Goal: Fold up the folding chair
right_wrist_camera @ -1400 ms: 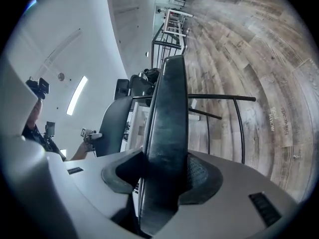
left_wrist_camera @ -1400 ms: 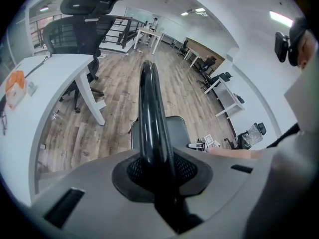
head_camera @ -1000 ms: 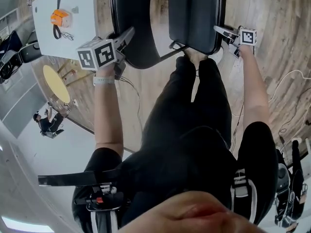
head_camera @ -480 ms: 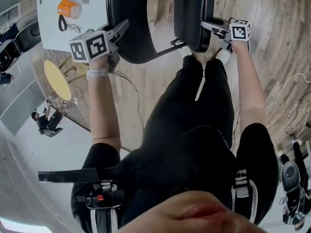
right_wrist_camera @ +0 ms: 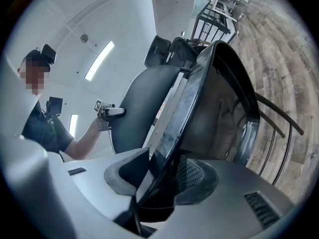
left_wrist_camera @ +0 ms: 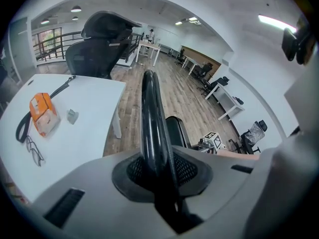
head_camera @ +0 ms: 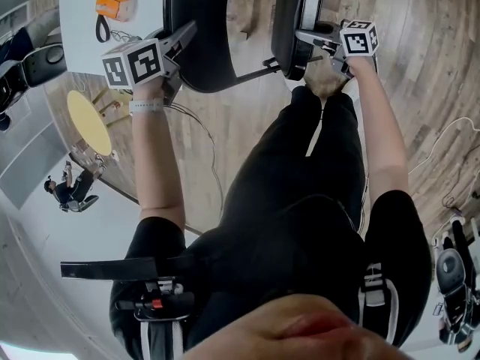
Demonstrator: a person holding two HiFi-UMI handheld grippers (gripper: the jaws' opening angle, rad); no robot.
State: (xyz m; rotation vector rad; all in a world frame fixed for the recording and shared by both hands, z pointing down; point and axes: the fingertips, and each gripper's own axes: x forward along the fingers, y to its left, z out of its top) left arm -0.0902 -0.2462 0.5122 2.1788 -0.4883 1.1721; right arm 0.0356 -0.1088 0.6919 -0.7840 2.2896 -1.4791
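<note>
Folding chair (head_camera: pixel 217 70) stands on the wood floor (head_camera: pixel 420 66) just past my feet, partly folded. A white tabletop (head_camera: pixel 79 47) is off to its far left.

My left gripper (head_camera: pixel 181 39) is clamped on the rim of the backrest (head_camera: pixel 199 10), and the rim runs straight out between the pads. My right gripper (head_camera: pixel 309 39) has just been closing its jaws. The edge of the seat (head_camera: pixel 289 10) is between them, and I read that as gripped.

The seat is tipped up almost on edge, with its long axis running away from me. The backrest lies left of it, and the two panels are apart with a clear gap.

My guess is the next move depends on that gap: the seat has to go left toward the backrest. The right gripper is nearer the seat, and the left one braces.
</note>
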